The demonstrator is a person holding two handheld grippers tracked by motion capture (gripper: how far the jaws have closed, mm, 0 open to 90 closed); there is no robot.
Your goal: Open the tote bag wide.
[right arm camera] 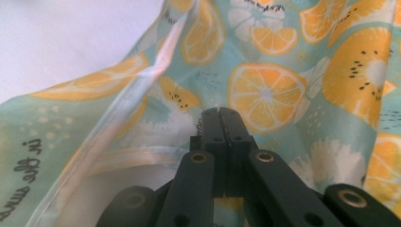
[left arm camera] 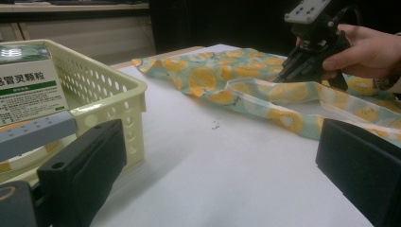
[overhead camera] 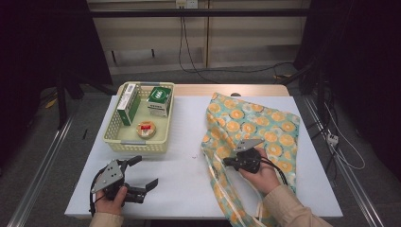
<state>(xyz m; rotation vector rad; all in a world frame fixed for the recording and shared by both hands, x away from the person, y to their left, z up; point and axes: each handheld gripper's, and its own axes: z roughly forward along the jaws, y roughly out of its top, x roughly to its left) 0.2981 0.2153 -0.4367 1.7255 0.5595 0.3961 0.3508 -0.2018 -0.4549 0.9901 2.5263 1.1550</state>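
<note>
A teal bag (overhead camera: 265, 125) printed with orange slices lies on the right half of the white table (overhead camera: 184, 184). My right gripper (overhead camera: 227, 161) rests on the bag's near left part. In the right gripper view its jaws are pressed together (right arm camera: 221, 112) on the upper layer of the fabric (right arm camera: 293, 61). The left gripper view shows that gripper (left arm camera: 283, 75) tipped down onto the bag (left arm camera: 213, 80), whose rim stands raised in a loop. My left gripper (overhead camera: 145, 171) is open near the front left edge, its fingers (left arm camera: 85, 175) wide apart with nothing between them.
A cream perforated basket (overhead camera: 137, 145) stands at the back left, close to my left gripper (left arm camera: 222, 179). It holds a green-and-white box (overhead camera: 159, 100), a longer box (overhead camera: 128, 104) and a round tin (overhead camera: 146, 129). Bare white table lies between the basket (left arm camera: 104, 85) and the bag.
</note>
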